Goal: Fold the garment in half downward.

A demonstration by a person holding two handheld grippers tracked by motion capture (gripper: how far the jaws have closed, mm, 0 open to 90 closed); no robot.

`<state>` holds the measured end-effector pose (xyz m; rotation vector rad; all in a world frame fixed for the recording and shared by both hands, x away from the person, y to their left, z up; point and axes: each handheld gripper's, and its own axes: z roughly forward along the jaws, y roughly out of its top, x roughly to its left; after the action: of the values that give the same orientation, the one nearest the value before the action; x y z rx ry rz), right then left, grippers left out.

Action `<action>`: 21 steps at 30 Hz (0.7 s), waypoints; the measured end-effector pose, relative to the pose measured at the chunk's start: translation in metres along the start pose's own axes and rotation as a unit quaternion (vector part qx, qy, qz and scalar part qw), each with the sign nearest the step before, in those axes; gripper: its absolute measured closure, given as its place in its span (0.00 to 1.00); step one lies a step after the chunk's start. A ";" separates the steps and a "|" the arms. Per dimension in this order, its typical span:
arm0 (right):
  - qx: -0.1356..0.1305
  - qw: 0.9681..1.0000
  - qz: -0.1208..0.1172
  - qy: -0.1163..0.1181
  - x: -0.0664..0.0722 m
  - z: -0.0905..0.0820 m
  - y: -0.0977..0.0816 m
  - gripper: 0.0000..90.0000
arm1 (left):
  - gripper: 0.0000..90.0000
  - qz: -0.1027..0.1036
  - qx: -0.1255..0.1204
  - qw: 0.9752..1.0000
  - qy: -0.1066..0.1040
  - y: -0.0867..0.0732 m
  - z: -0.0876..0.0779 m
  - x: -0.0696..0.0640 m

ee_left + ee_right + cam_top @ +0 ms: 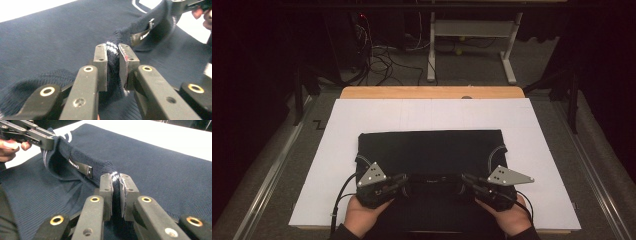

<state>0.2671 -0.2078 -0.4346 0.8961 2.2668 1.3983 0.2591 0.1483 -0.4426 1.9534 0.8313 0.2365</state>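
Note:
A dark navy knitted sweater (429, 147) lies folded flat on a white sheet (362, 117), its collar toward the near edge. My left gripper (403, 184) is shut on the left side of the collar; in the left gripper view its pads (100, 62) squeeze the white-striped collar rim (111, 48). My right gripper (465, 180) is shut on the collar's right side (115, 176). The collar band (75, 157) is lifted and stretched between both grippers, showing a sewn label (80, 166). The left gripper (47, 141) also shows far off in the right gripper view.
The white sheet covers a wooden table (432, 92) with bare margins left, right and beyond the sweater. Behind the table, a desk frame (472, 30) and loose cables (382, 60) sit on the floor. Metal rails (272, 170) run along both sides.

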 end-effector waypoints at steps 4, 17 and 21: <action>-0.002 1.000 -0.005 0.009 0.006 -0.008 -0.004 0.92 | 0.82 0.001 -0.005 1.000 -0.006 -0.005 -0.008 -0.008; 0.021 0.999 -0.023 0.026 0.026 -0.024 -0.021 0.91 | 0.82 0.013 0.021 0.999 -0.029 -0.025 -0.015 -0.030; 0.039 0.998 -0.030 0.030 0.030 -0.024 -0.028 0.91 | 0.82 0.013 0.033 0.999 -0.033 -0.031 -0.015 -0.034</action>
<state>0.2212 -0.2131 -0.4468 0.8122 2.3873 1.3361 0.2119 0.1465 -0.4552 2.0236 0.7803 0.1596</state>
